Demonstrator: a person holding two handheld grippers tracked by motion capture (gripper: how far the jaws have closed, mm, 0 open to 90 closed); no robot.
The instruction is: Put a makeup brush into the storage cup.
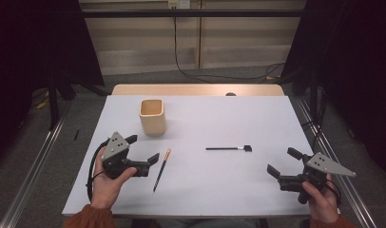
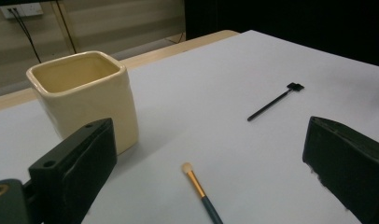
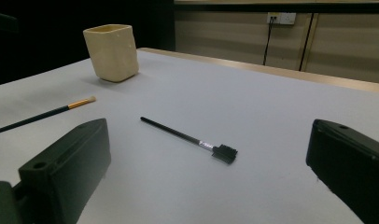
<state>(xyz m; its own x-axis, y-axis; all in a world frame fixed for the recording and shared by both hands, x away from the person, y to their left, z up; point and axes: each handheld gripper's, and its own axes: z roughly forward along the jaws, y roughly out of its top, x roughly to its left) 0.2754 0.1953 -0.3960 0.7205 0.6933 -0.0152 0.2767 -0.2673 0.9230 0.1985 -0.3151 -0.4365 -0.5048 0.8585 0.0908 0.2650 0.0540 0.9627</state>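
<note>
While apart, cup (image 1: 152, 117), brush (image 1: 161, 169) and comb (image 1: 228, 148) lie unobstructed.

white-covered worktop (image 1: 257, 123) with a bare wooden strip along its far edge (image 1: 196, 90). black cable (image 1: 181, 66) trailing over the grey floor behind. white wall socket (image 1: 178, 4) up on the pale panelled wall.

In left gripper view, makeup brush (image 2: 200, 191) handle cut off by bottom edge; tip colour only faint.

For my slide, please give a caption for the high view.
Two open grippers, left and right, flank two brushes near a cup.
</note>
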